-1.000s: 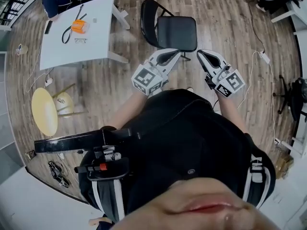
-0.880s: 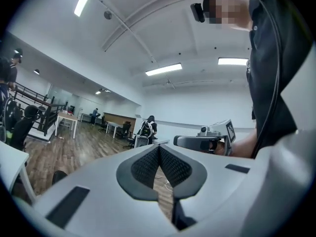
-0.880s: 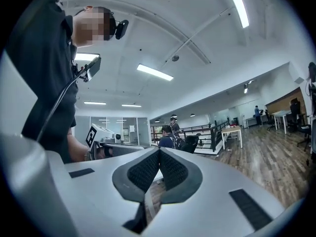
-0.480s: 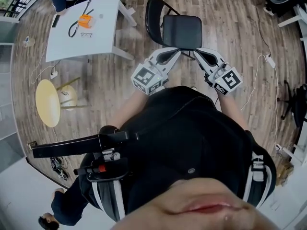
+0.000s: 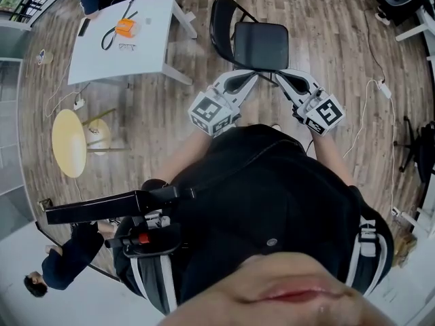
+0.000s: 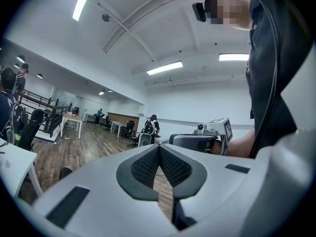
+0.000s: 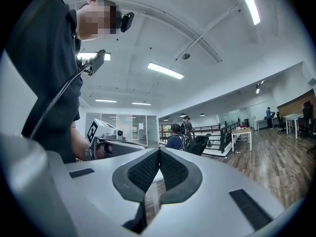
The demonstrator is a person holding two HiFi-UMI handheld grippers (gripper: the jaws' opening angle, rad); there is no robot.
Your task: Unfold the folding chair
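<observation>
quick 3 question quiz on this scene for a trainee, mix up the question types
1. True or false: the left gripper holds the chair.
2. Multiple choice: the orange thing lies on A) the white table B) the chair C) the floor.
3. Fill in: the right gripper has its jaws ____.

Key: 1 false, it is shut with nothing between its jaws; 2 A; 3 shut.
</observation>
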